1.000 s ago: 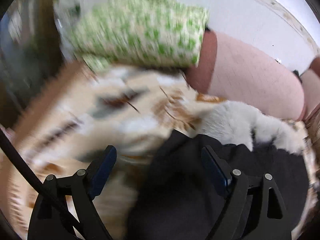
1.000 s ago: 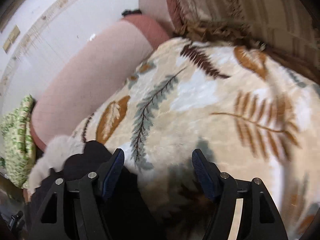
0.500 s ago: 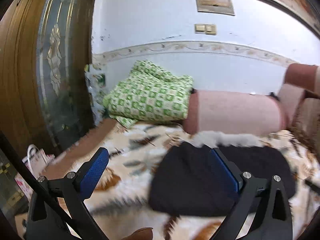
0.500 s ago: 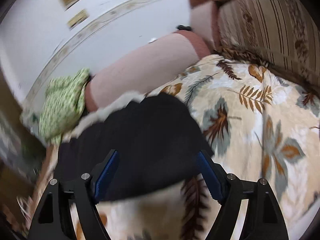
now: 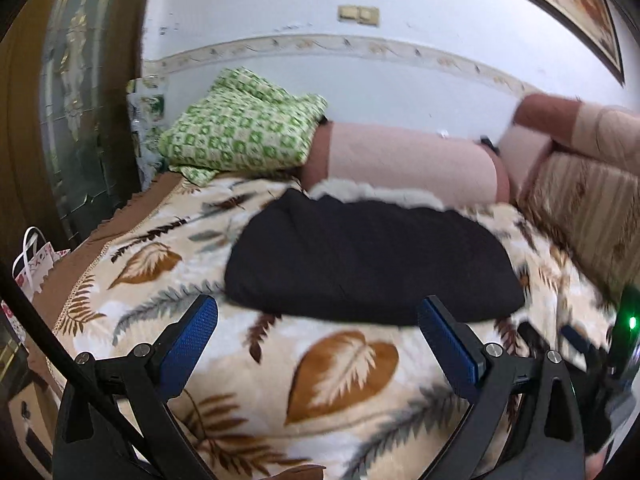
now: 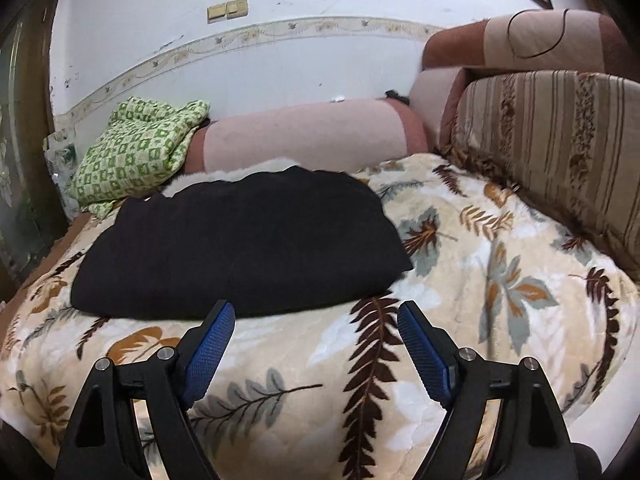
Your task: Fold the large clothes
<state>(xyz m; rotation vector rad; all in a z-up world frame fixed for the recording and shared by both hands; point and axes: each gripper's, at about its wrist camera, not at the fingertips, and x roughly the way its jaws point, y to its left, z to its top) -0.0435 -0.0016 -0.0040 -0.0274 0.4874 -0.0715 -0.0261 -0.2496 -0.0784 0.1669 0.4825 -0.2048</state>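
A black garment (image 5: 372, 264) (image 6: 240, 240), folded into a rounded, matte bundle with a white fur trim (image 5: 376, 194) (image 6: 224, 174) along its far edge, is lying on a plush leaf-print blanket (image 5: 344, 364) (image 6: 480, 280). Beyond it a smooth pink bolster (image 5: 408, 160) (image 6: 304, 136) is resting beside a crumpled green checked cloth (image 5: 240, 136) (image 6: 136, 148); a striped cushion (image 6: 552, 136) is standing to the right. The left gripper (image 5: 318, 336) is hanging spread wide with nothing between its ribbed blue pads (image 5: 188, 344); the right gripper (image 6: 316, 340) is likewise released and empty, its jaws having just been opening. A second ago both were close over the garment; now they are standing back from it, above bare blanket.
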